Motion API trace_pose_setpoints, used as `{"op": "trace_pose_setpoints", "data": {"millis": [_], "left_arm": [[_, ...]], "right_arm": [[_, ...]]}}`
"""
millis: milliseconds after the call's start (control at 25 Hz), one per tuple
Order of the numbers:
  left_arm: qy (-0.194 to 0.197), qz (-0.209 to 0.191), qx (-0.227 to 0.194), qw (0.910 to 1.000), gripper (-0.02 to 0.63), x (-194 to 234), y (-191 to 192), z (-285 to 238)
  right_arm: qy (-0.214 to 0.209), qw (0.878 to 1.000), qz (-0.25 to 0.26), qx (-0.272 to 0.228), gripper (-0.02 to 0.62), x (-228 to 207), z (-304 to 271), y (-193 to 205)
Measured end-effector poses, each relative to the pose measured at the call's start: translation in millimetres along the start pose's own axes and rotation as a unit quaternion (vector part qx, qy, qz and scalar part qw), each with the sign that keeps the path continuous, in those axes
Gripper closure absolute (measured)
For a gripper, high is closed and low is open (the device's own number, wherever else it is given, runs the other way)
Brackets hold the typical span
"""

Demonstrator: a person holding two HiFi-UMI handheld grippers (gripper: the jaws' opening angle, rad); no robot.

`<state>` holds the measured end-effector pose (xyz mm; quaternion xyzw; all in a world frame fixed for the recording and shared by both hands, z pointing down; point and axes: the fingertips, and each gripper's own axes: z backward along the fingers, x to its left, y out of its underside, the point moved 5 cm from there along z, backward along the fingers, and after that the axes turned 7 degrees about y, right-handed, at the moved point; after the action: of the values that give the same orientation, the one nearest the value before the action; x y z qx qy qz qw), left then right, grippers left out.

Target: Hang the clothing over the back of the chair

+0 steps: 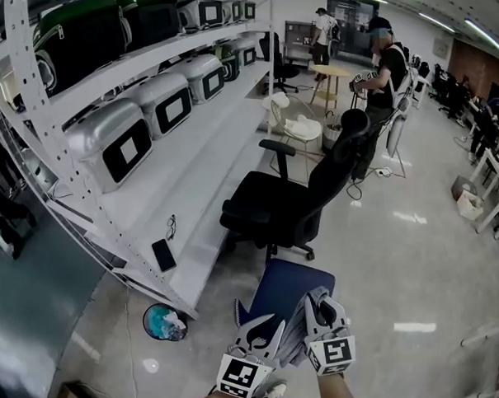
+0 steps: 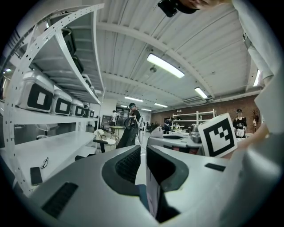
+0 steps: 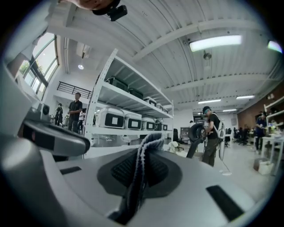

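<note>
In the head view a dark blue garment (image 1: 288, 290) hangs spread between my two grippers at the bottom of the picture. My left gripper (image 1: 267, 327) is shut on one edge of it, and my right gripper (image 1: 318, 305) is shut on the other. The left gripper view shows a thin fold of cloth (image 2: 152, 195) pinched low between the jaws of the left gripper (image 2: 143, 153). A ribbed hem (image 3: 141, 170) stands up between the pads of the right gripper (image 3: 146, 142). The black office chair (image 1: 287, 202) stands just beyond the garment, with its backrest (image 1: 340, 161) to the right.
A long white shelf rack (image 1: 190, 168) with silver cases runs along the left; a phone (image 1: 164, 255) and glasses lie on its low shelf. A round bin (image 1: 164, 322) sits on the floor at its foot. A person (image 1: 384, 73) stands beyond the chair, near a white chair (image 1: 300, 127).
</note>
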<state>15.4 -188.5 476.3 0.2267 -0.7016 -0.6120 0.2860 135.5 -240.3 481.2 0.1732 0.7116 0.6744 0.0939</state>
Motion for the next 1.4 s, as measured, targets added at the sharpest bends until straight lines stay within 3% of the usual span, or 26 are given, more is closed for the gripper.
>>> {"op": "trace_pose_setpoints", "data": {"millis": [320,560,680,760,840,1000,1160,1360,1400], "left_arm": [[-0.006,0.010,0.017,0.9998,0.561,15.1,8.3,-21.8],[-0.016,0.016,0.030,0.9993,0.561,26.6,13.9,-35.3],[-0.017,0.018,0.032,0.9992,0.561,31.1,13.8,-40.1],[-0.015,0.014,0.033,0.9992,0.561,32.8,12.2,-41.9],[-0.014,0.013,0.034,0.9992,0.561,35.2,12.4,-43.9],[-0.006,0.019,0.039,0.9990,0.561,36.2,17.6,-50.6],[0.007,0.026,0.045,0.9986,0.561,32.0,22.7,-56.4],[0.018,0.033,0.054,0.9978,0.561,28.1,30.6,-59.5],[0.019,0.034,0.055,0.9977,0.561,27.8,31.2,-59.6]], "right_arm": [[0.000,0.997,0.010,0.077,0.560,-22.8,-32.1,64.1],[0.005,0.999,0.005,0.047,0.561,-45.6,-56.8,46.8],[-0.019,0.997,0.007,0.073,0.560,-42.5,-69.7,62.3],[-0.035,0.994,0.002,0.101,0.558,-40.1,-73.0,79.5],[-0.043,0.992,0.000,0.120,0.509,-38.2,-72.5,91.7],[-0.038,0.987,0.004,0.157,0.491,-37.3,-65.0,111.7],[-0.049,0.973,0.008,0.227,0.460,-34.7,-57.0,143.2],[-0.038,0.959,0.015,0.280,0.460,-37.3,-50.4,167.1],[-0.035,0.958,0.017,0.283,0.493,-38.9,-50.5,169.1]]}}
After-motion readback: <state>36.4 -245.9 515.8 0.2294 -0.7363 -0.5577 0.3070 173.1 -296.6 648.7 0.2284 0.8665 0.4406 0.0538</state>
